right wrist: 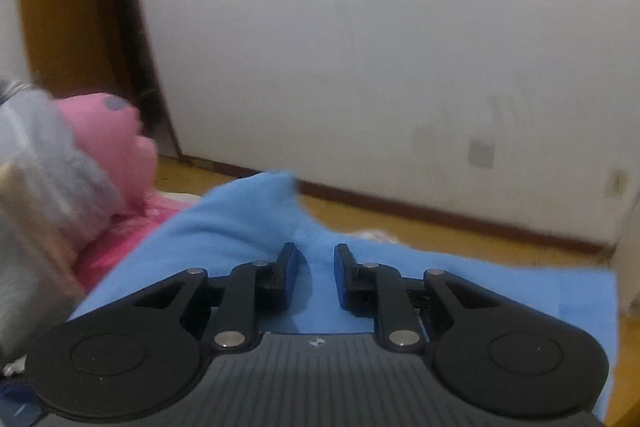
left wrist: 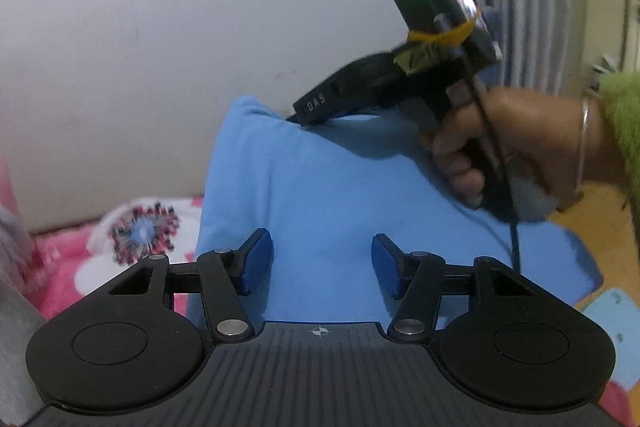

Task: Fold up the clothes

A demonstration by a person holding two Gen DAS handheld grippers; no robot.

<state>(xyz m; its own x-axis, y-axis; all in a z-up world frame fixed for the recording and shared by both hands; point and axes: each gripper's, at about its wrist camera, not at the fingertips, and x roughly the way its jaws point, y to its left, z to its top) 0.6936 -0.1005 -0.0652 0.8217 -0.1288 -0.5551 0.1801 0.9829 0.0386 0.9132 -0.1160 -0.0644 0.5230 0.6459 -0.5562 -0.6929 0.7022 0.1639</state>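
Blue cloth (left wrist: 320, 187) on the bed, both tongs above it.

Far left, a blurred flowered pink sheet (left wrist: 60, 259). The left gripper (left wrist: 322, 259) is released, its blue pads apart over soft, smooth cloth. The right gripper (right wrist: 316, 275) has its jaws apart too, a raised fold between them; contact unclear. A hand (left wrist: 520, 147) grips its handle, green sleeve cut off.
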